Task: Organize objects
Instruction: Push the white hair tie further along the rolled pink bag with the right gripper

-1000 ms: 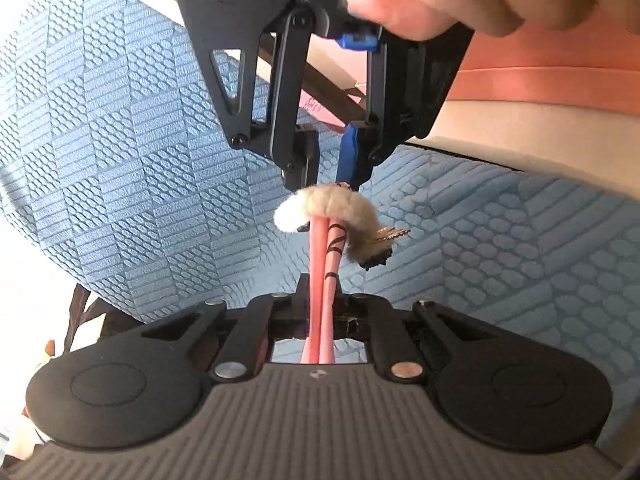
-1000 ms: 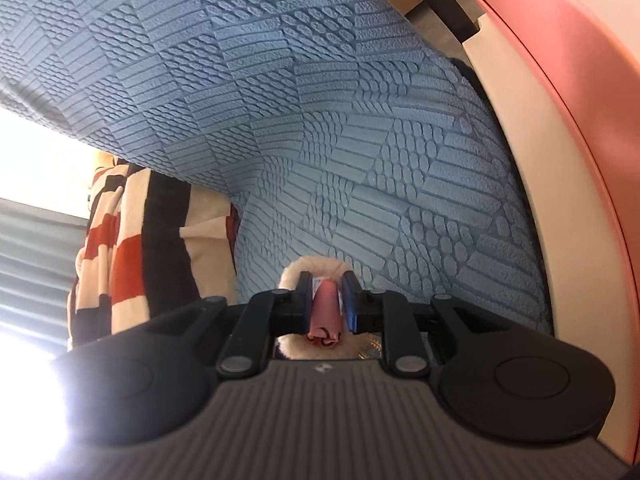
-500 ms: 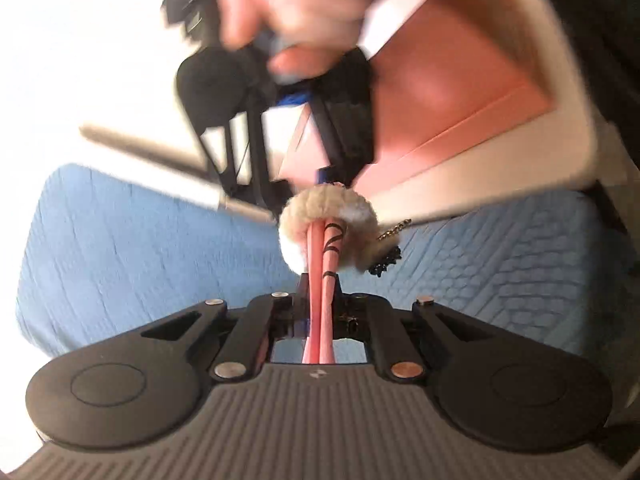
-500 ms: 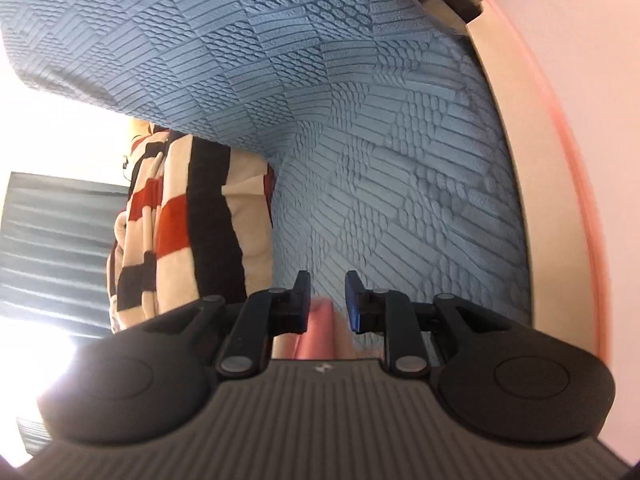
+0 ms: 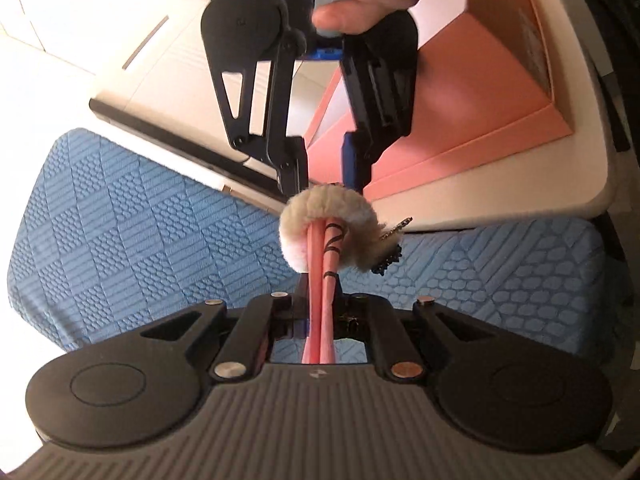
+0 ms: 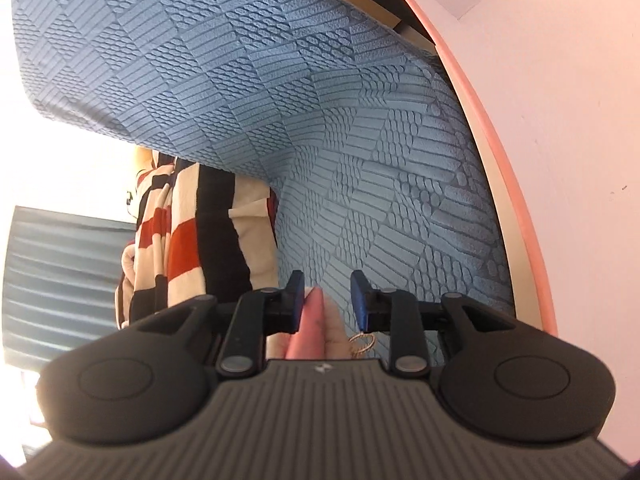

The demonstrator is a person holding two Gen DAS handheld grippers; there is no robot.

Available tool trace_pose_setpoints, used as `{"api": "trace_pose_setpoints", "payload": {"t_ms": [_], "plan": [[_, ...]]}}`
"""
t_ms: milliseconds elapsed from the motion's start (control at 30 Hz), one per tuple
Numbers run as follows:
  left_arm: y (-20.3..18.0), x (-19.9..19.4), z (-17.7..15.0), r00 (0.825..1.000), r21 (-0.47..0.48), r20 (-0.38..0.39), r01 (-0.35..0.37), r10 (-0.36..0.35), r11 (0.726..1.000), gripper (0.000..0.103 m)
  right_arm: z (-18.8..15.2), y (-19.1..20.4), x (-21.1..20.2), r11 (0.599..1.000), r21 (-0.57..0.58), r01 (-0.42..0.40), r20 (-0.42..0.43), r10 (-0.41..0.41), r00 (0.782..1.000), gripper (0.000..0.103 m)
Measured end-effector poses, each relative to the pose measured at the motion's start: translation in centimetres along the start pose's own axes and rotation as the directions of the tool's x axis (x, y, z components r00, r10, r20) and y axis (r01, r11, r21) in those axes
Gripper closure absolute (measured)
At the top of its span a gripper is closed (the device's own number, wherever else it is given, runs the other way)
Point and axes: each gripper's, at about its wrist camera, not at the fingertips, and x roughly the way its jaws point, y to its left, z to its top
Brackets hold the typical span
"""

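My left gripper [image 5: 320, 300] is shut on a pink strap with black marks [image 5: 326, 276]. The strap runs up to a fluffy beige pom-pom keychain [image 5: 324, 216] with a gold chain and a dark charm at its right. My right gripper [image 5: 322, 176] hangs just above the pom-pom in the left wrist view, jaws apart, held by a hand. In the right wrist view my right gripper [image 6: 327, 298] is open, with the pink strap end [image 6: 310, 328] and a gold ring [image 6: 362, 342] low between its fingers, not clamped.
A blue textured mat [image 5: 120, 216] lies under both grippers and fills the right wrist view [image 6: 280, 100]. A pink box [image 5: 460, 120] stands on a cream surface behind it. A striped red, black and cream cloth [image 6: 188, 236] hangs at the mat's left edge.
My right gripper has opened, let go of the pom-pom keychain and drawn back above it. My left gripper still holds the strap and has pulled away from the mat.
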Motion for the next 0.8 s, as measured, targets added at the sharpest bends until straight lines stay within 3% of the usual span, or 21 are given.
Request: {"api": "trace_pose_setpoints", "payload": {"t_ms": [233, 300, 367, 467, 567, 700, 800], "plan": [[0.1, 0.7, 0.1, 0.997, -0.073, -0.076, -0.004, -0.002, 0.997, 0.094, -0.7, 0.3, 0.5, 1.0, -0.012, -0.008, 0.041, 0.008, 0.999, 0.069], [0.8, 2.4, -0.1, 0.996, -0.085, -0.089, -0.005, -0.003, 0.996, 0.094, -1.0, 0.7, 1.1, 1.0, -0.023, -0.016, 0.034, 0.017, 0.999, 0.07], [0.0, 0.6, 0.1, 0.994, -0.103, -0.107, -0.008, -0.003, 0.995, 0.094, -1.3, 0.9, 2.1, 0.999, -0.031, -0.021, 0.015, 0.022, 1.0, 0.071], [0.1, 2.7, -0.5, 0.99, -0.14, -0.138, 0.004, -0.023, 0.99, 0.094, -1.4, 0.6, 3.5, 1.0, -0.013, -0.028, 0.0, 0.028, 1.0, 0.071], [-0.4, 2.6, -0.9, 0.986, -0.162, -0.165, 0.008, -0.035, 0.987, 0.094, -1.3, -0.1, 4.4, 0.998, 0.034, -0.057, -0.005, 0.057, 0.998, 0.08], [-0.1, 3.3, -1.1, 0.982, -0.204, -0.184, 0.008, -0.047, 0.979, 0.092, -1.3, 0.3, 4.6, 0.999, -0.015, -0.042, 0.017, 0.042, 0.999, 0.082], [0.1, 4.1, -1.2, 0.977, -0.246, -0.206, 0.01, -0.062, 0.969, 0.084, -1.1, 0.6, 4.7, 0.998, -0.05, -0.025, 0.037, 0.027, 0.999, 0.083]]}}
